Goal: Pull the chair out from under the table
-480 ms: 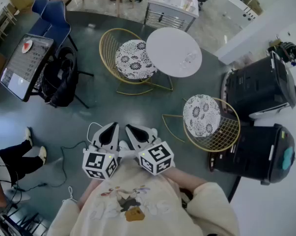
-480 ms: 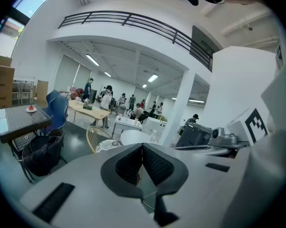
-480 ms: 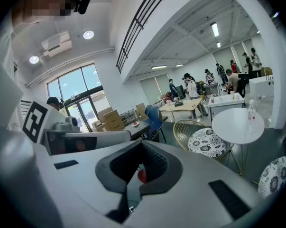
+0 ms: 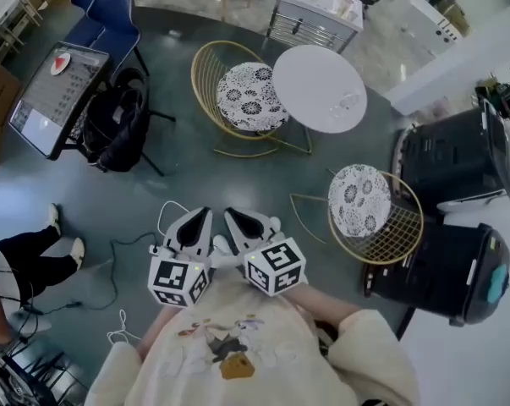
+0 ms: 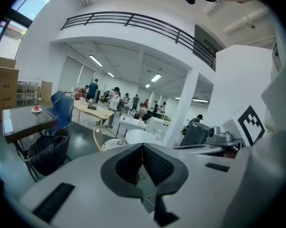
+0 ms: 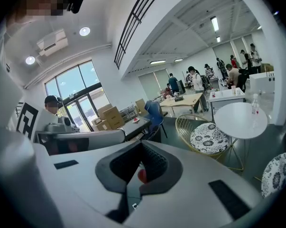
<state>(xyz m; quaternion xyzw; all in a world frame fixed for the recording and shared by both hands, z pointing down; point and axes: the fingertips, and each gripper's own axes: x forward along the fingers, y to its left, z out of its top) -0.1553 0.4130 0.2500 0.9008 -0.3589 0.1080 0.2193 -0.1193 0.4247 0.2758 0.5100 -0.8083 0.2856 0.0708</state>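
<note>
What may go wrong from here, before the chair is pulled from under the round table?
The chair sits close beside the white table; a jerk may topple the clear bottle on it.
A cable lies on the floor near the person; it may catch a foot.
The left tool and right tool are shut; they must open before gripping the chair.

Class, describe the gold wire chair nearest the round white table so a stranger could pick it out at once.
Find the round white table on the dark floor. At its left edge in the head view stands a gold wire chair with a patterned cushion. Its twin stands clear of the table; this one's seat tucks against the rim.
</note>
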